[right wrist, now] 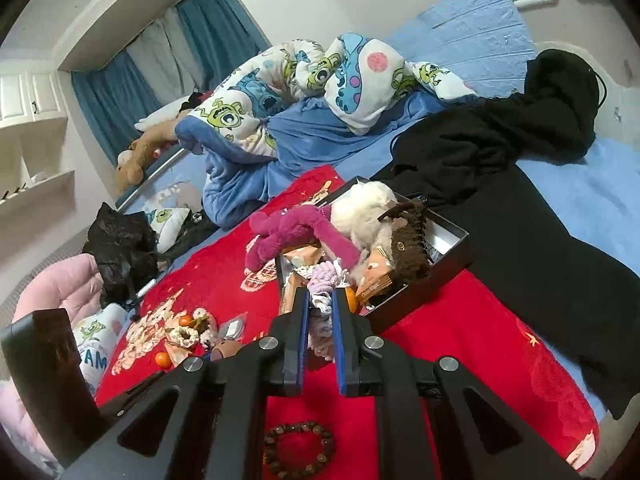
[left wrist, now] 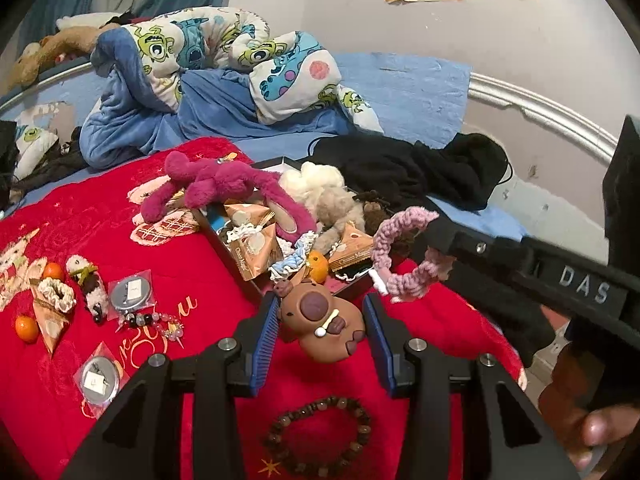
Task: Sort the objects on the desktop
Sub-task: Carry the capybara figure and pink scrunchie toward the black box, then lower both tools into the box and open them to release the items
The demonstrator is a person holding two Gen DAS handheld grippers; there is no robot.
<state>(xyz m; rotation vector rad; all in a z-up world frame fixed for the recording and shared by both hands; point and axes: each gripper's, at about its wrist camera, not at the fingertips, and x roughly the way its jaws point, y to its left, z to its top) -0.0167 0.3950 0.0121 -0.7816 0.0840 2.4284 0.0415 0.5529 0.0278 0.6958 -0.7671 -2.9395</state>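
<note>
My left gripper [left wrist: 320, 304] is shut on a brown capybara toy [left wrist: 320, 320], its blue pads against both sides, above the red blanket [left wrist: 100, 216]. Coming in from the right, my right gripper [left wrist: 434, 248] holds a pink crocheted scrunchie [left wrist: 404, 256] near the black box [right wrist: 424, 292]. In the right wrist view that gripper [right wrist: 321, 294] has its pads nearly together on the scrunchie [right wrist: 320, 278], just in front of the box. The box is heaped with a magenta plush [left wrist: 216, 188], white and brown plush toys, snack packets and an orange.
A dark bead bracelet [left wrist: 320, 403] lies on the blanket below both grippers. To the left lie oranges [left wrist: 27, 327], a panda plush [left wrist: 90, 284], two bagged round tins [left wrist: 130, 292] and a cream scrunchie. Black clothing [left wrist: 420, 172] and a rumpled cartoon quilt [left wrist: 224, 48] sit behind.
</note>
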